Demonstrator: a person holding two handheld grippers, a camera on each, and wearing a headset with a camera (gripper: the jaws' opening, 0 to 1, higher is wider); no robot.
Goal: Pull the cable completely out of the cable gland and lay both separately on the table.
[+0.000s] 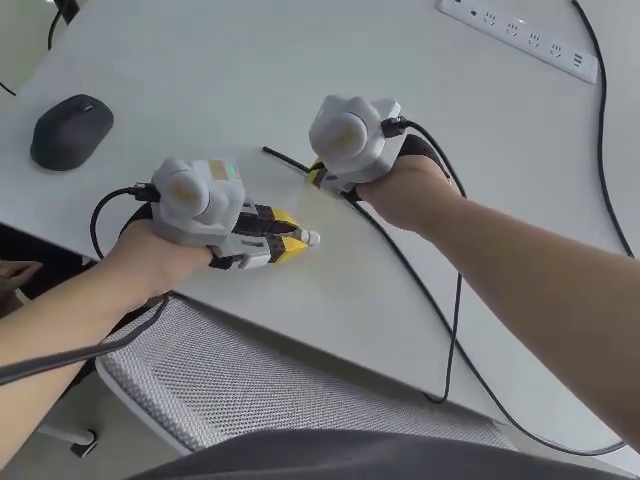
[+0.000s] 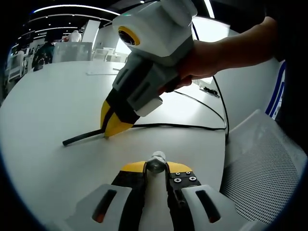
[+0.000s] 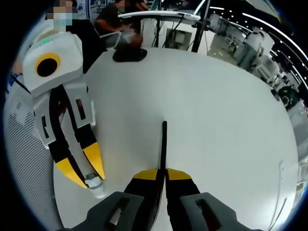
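Black and thin, the cable (image 1: 285,160) lies in the head view on the white table (image 1: 200,60). The right gripper (image 1: 318,180) is closed on it, a little behind its free end. The left gripper (image 1: 298,240) is near, on the person's side, and pinches the small pale cable gland (image 1: 313,238) at its tips. Gland and cable do not touch, so I judge that the pulling is done and only the laying down is left. A dark mouse (image 1: 70,130) and a power strip (image 1: 520,40) are well apart from the work.

In the left gripper view the jaws are tight on the gland (image 2: 156,161), which sticks out beyond them. The right gripper (image 2: 111,129) comes from above with its tips at the table. The cable (image 2: 82,138) passes through them, with its short end free.

In the right gripper view the jaws are shut on the cable (image 3: 163,144), which points straight forward. The left gripper (image 3: 89,175) holds the gland (image 3: 96,185) just beside.

The cable seems light and limp over its length, and only the short end keeps straight. A hold close to the end gives the best control. The gland looks hard, light, smooth and round. I think it can slip or roll, so it is best held across its body and released low on the table.
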